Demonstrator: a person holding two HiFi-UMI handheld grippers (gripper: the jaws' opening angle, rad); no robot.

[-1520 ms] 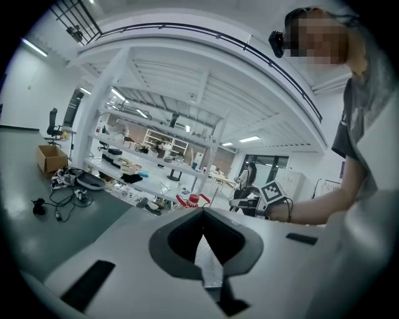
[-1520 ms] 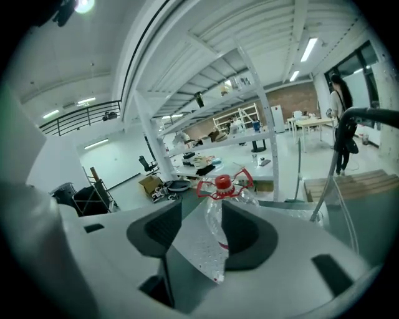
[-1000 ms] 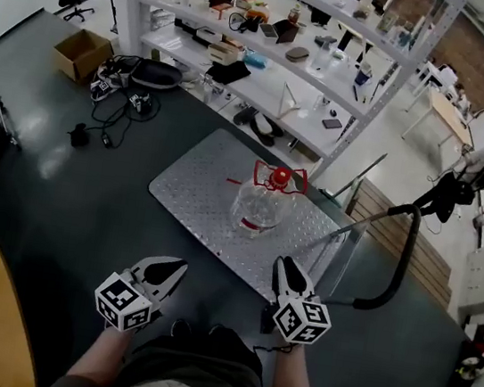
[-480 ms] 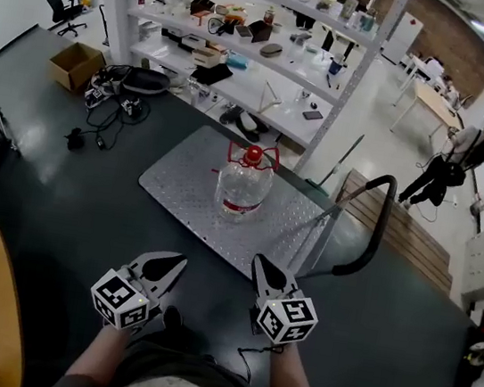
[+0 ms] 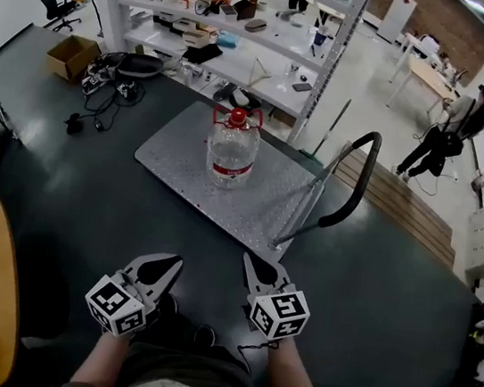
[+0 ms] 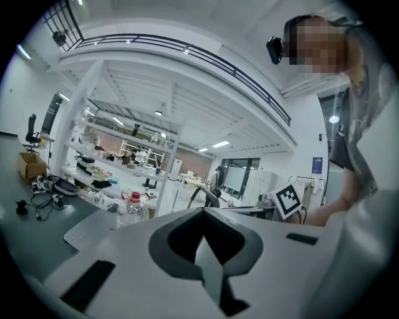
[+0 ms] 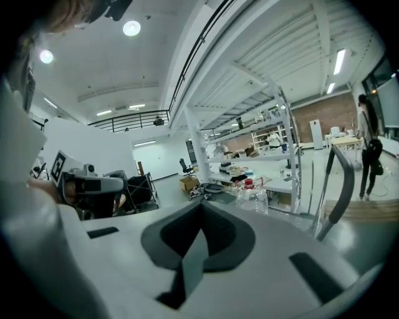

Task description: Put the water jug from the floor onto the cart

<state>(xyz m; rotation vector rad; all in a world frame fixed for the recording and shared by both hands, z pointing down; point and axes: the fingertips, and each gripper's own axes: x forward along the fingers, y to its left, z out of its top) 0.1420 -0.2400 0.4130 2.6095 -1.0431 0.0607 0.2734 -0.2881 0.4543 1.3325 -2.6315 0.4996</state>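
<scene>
Left tool (image 5: 167,264), right tool (image 5: 251,262) backed from water jug (image 5: 233,142) on cart (image 5: 174,156); both closed, empty; label (image 5: 226,170) seemingly illegible.

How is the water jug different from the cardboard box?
The water jug is see-through with a red cap; the cardboard box is brown and open on top. The water jug stands on the cart; the cardboard box sits on the floor. Both sit upright.

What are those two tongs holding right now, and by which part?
Nothing. The left tongs and right tongs are both shut and empty; the water jug stands untouched on the cart.
</scene>
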